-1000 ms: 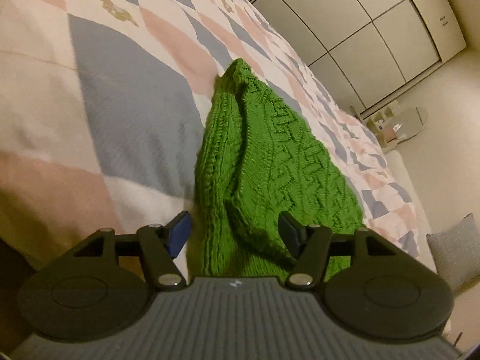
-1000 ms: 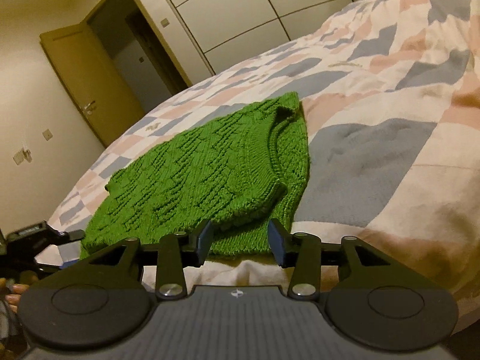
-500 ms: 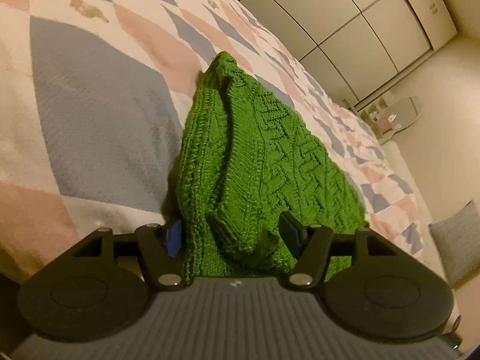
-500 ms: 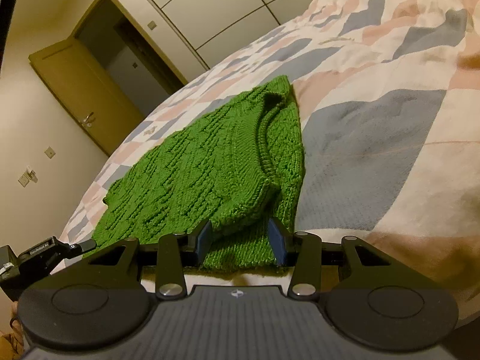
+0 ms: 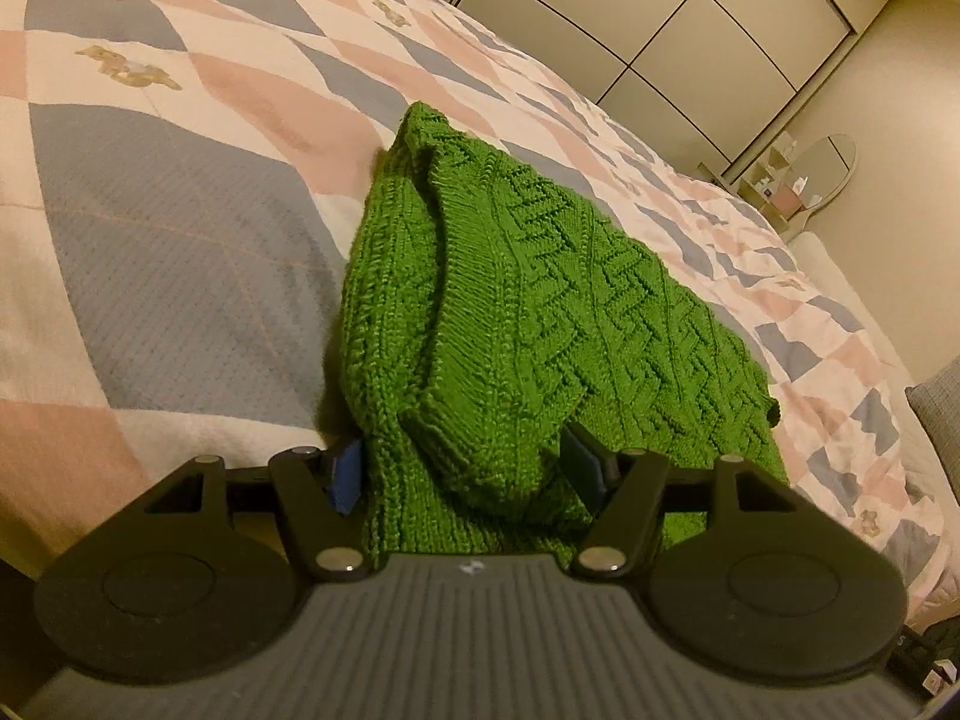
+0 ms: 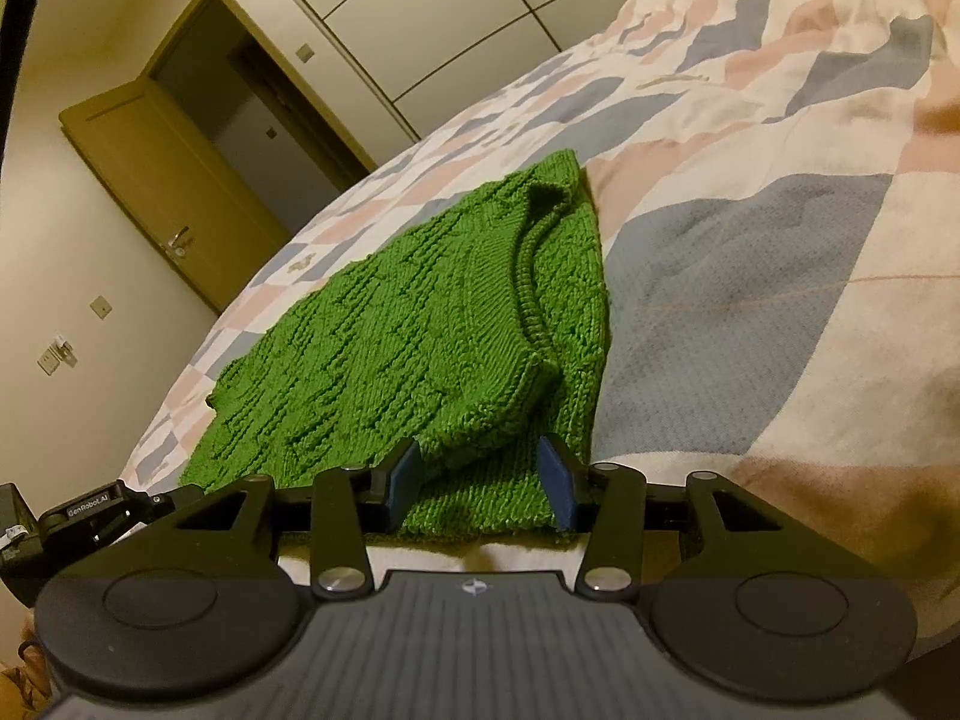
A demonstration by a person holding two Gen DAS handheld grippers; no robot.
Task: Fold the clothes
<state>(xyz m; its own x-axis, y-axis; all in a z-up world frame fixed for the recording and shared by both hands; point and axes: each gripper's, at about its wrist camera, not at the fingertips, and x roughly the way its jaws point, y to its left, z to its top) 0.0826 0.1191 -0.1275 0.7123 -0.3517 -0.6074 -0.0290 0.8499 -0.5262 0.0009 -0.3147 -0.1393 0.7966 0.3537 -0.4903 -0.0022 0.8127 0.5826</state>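
Note:
A green cable-knit sweater lies folded on the bed's patchwork quilt. My left gripper is open, its blue pads on either side of the sweater's near folded corner, and knit fills the gap between them. In the right wrist view the same sweater shows its ribbed collar edge. My right gripper is open too, with its pads straddling the near hem and the folded layer above it. The left gripper's black body shows at the lower left of that view.
White wardrobe doors stand beyond the bed, with a round mirror and small shelf at the right. A grey cushion sits by the bed's right edge. A brown door stands open at the left.
Both grippers have moved forward onto the sweater's near edge. The knit now sits between each pair of fingers. The jaw gaps look unchanged.

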